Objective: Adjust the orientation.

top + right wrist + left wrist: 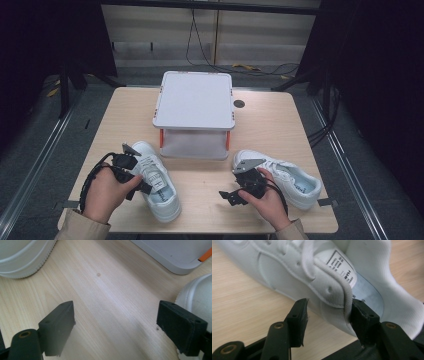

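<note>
Resting on a pale wooden table [280, 125], left gripper [327, 315] jaws seemingly straddle a white sneaker's [317, 277] side; right gripper [115, 322] gapes.

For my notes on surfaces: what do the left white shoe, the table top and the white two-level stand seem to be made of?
Left white lace-up shoe: likely smooth leather or synthetic, matte, stitched panels, woven laces. Light wooden table top: wood or wood-look laminate, visible grain, slight sheen. White two-level stand with orange posts: probably moulded plastic, smooth rounded edges.
</note>
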Demonstrator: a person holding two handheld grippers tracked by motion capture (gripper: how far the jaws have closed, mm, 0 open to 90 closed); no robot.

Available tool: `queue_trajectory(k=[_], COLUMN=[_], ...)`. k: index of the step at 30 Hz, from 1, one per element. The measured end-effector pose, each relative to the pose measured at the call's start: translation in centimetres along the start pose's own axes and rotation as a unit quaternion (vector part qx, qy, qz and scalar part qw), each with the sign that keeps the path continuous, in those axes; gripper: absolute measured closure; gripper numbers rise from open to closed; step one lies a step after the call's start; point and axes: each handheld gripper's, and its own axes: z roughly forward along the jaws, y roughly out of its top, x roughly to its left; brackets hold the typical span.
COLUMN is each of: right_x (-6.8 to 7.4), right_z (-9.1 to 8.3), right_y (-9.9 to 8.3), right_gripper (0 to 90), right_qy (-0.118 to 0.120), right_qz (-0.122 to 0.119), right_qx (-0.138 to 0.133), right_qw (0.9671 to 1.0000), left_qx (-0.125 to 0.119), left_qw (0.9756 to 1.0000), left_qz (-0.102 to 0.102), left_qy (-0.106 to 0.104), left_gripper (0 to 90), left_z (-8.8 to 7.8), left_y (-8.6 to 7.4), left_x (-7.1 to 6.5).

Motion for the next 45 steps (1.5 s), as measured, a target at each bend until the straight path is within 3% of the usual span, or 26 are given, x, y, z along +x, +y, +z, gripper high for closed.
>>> queue_trajectory(k=[3,5,9,12,16,17,23,27,34,35,37,39,45], right_x=[0.0,-0.1,-0.1,-0.2,-0.4,-0.5,-0.5,-0.6,-0.7,-0.7,-0.7,-0.6,-0.4], right_z=[0.0,0.1,0.1,0.0,0.1,0.3,0.4,0.5,0.8,0.7,0.7,0.9,1.3], right_y=[0.0,0.0,-0.1,-0.1,-0.2,-0.2,0.0,0.2,1.1,1.6,1.8,2.1,2.1], right_gripper=[14.6,14.6,14.6,14.6,14.6,14.6,14.6,14.6,14.6,14.6,14.6,14.6,14.6], right_qy=[-0.002,-0.002,0.0,0.0,0.002,0.004,0.006,0.007,0.013,0.017,0.018,0.018,0.018], right_qz=[0.001,0.002,0.002,0.003,0.008,0.01,0.01,0.011,0.006,0.005,0.007,0.001,0.002], right_qx=[0.003,0.002,0.0,-0.001,-0.001,0.001,-0.003,-0.004,0.01,0.006,0.005,0.004,0.008], right_qw=[1.0,1.0,1.0,1.0,1.0,0.9999,0.9999,0.9999,0.9998,0.9998,0.9998,0.9998,0.9998], left_qx=[0.002,0.009,0.009,-0.002,-0.016,-0.028,-0.052,-0.055,-0.023,-0.001,0.012,0.024,0.035], left_qw=[1.0,0.9995,0.9992,0.9991,0.9978,0.9964,0.9933,0.9949,0.9967,0.9968,0.9966,0.9964,0.9953], left_qz=[0.0,-0.002,-0.009,-0.021,-0.027,-0.031,-0.036,-0.025,-0.02,-0.013,-0.006,-0.001,0.033], left_qy=[0.0,0.03,0.037,0.037,0.058,0.074,0.096,0.081,0.075,0.079,0.081,0.081,0.083], left_gripper=[59.4,63.3,66.9,68.1,71.3,72.3,66.9,65.3,56.7,56.0,55.5,47.7,52.0], left_z=[-0.3,-0.7,-1.1,-1.4,-2.0,-2.2,-2.5,-2.3,-1.1,-0.5,-0.2,0.4,0.5], left_y=[0.0,0.1,0.1,-0.2,-0.6,-0.8,-1.4,-1.6,-1.7,-1.8,-1.8,-2.2,-2.3], left_x=[0.3,0.4,1.2,2.0,3.2,3.9,5.4,5.7,6.4,6.5,6.6,6.8,6.1])
